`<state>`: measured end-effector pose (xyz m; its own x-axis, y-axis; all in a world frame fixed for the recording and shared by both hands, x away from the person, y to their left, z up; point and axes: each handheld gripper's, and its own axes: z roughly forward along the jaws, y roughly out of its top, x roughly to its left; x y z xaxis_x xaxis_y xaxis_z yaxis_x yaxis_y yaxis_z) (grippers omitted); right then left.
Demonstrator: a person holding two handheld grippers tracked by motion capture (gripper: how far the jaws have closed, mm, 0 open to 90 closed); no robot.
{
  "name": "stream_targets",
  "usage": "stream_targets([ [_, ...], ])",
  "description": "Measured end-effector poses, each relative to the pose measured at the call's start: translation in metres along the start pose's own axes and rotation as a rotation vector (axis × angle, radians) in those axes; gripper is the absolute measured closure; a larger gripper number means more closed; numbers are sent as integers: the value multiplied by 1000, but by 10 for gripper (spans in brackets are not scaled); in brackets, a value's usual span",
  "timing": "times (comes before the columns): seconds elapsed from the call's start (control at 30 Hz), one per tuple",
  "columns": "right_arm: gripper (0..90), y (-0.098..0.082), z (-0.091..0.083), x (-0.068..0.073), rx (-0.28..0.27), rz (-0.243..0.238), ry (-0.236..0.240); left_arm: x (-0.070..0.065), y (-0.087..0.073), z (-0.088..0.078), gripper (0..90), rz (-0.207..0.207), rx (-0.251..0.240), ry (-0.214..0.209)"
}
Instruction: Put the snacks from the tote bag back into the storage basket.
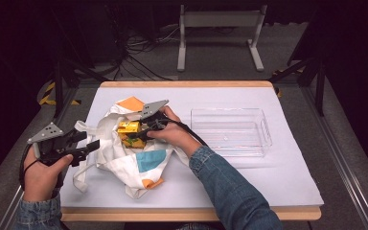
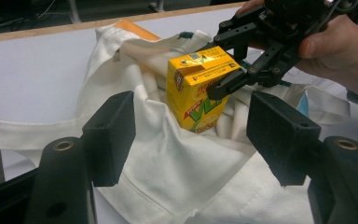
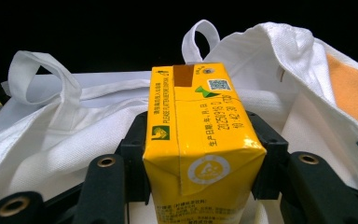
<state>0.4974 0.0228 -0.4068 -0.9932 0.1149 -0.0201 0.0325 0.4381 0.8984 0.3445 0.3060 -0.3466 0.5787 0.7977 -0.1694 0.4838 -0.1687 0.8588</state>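
Yellow carton (image 3: 200, 140) was seen upright at mid-frame in the right gripper view, clamped on both sides between the pads of the right gripper (image 1: 141, 132), its lower part sunk in the white bag (image 1: 120, 153) at centre-left of the high view. At the lower left of that view the left gripper (image 1: 92, 146) was held at the bag's edge, and in its own view its jaws stood apart over the cloth, gripping nothing. Right of centre, a clear tray (image 1: 263, 127) was seen on the table (image 1: 278, 182).
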Motion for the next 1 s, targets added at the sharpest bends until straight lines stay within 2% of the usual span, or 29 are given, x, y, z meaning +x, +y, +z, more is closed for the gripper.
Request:
stream_targets([
  [0.47, 513, 13, -11, 1, -38, 10, 8, 1, 0, -2, 337, 0, -3, 2],
  [0.77, 513, 31, -30, 3, -79, -7, 3, 1, 0, -2, 337, 1, 0, 3],
  [1.0, 513, 49, -47, 9, -103, -40, 15, 1, 0, -3, 336, -6, -5, 7],
])
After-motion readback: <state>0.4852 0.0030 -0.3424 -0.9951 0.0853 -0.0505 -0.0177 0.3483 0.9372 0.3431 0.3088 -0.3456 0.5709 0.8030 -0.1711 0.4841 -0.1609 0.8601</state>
